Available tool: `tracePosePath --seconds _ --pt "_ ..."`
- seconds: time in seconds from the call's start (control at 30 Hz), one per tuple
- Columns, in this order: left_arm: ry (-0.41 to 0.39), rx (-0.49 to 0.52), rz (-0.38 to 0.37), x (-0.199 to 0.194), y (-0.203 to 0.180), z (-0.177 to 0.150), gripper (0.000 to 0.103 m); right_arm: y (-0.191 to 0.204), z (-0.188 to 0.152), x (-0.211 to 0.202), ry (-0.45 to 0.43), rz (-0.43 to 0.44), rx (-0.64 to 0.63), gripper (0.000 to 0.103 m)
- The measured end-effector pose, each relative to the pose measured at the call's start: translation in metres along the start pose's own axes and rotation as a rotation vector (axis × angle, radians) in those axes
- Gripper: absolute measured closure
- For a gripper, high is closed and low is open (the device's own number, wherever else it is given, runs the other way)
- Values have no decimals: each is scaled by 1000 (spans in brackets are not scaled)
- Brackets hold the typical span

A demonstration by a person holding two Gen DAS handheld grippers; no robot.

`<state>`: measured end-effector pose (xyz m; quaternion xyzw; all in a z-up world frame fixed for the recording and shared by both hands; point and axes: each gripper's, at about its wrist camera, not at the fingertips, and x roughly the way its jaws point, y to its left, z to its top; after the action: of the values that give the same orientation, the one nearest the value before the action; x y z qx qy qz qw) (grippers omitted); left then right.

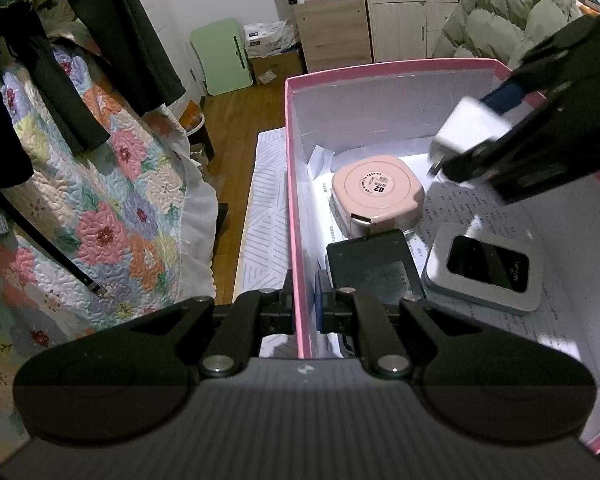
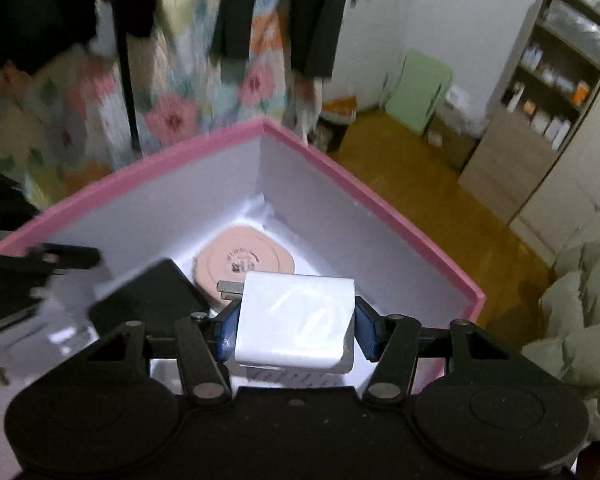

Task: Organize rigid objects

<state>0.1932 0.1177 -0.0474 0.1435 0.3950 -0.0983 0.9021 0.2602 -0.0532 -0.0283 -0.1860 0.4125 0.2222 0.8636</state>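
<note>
Standing by the bed, I see the pink box point(image 1: 296, 208) already taking shape as the sorting place. Three things lie on its paper-lined floor: a pink rounded case point(image 1: 378, 196) toward the far corner, a flat black device point(image 1: 374, 268) just in front of it, and a grey pocket router point(image 1: 482, 268) beside that. So I judge the job well under way, with one more piece arriving.

That piece is the white charger plug point(image 2: 296, 320), carried above the open box by the right gripper point(image 2: 296, 326). The blue pads press on its two flanks, the metal prongs sticking out toward the pink case. The plug hangs over the box, not yet set down (a bare patch of floor remains near the right wall, which looks the likeliest spot).

The left gripper point(image 1: 306, 312) is pinched nearly closed on the box's near-left wall, one finger outside and one inside, steadying it.

As for writing: the pink case's lid shows "02" printed large, with a curved line of small letters I cannot make out. The router's dark screen reads "Wi-Fi" along its edge. The lining paper carries rows of print, too fine to read.
</note>
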Motion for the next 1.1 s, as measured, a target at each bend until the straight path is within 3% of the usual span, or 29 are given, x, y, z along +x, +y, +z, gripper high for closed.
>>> tracePosePath --seconds 0.13,0.27,0.5,0.6,0.77,0.93,1.1 --pt "-4 1 -1 0 0 0 96 -4 2 17 62 17 44 41" --pt "-6 4 2 1 -1 0 96 -10 -10 -10 -29 42 80 30" --pt "-6 10 1 2 -1 0 96 -35 -43 -88 -218 158 231 29" --pt "-7 11 2 2 0 0 96 -47 -68 -122 -255 193 309 29" --pt "-7 14 3 1 0 -1 96 -72 -110 -140 -180 248 462 29" --pt "-7 12 1 1 -1 -1 96 -69 -155 -120 -30 223 514 29" --pt "-7 13 1 1 -1 -1 96 -48 -196 -90 111 272 581 29"
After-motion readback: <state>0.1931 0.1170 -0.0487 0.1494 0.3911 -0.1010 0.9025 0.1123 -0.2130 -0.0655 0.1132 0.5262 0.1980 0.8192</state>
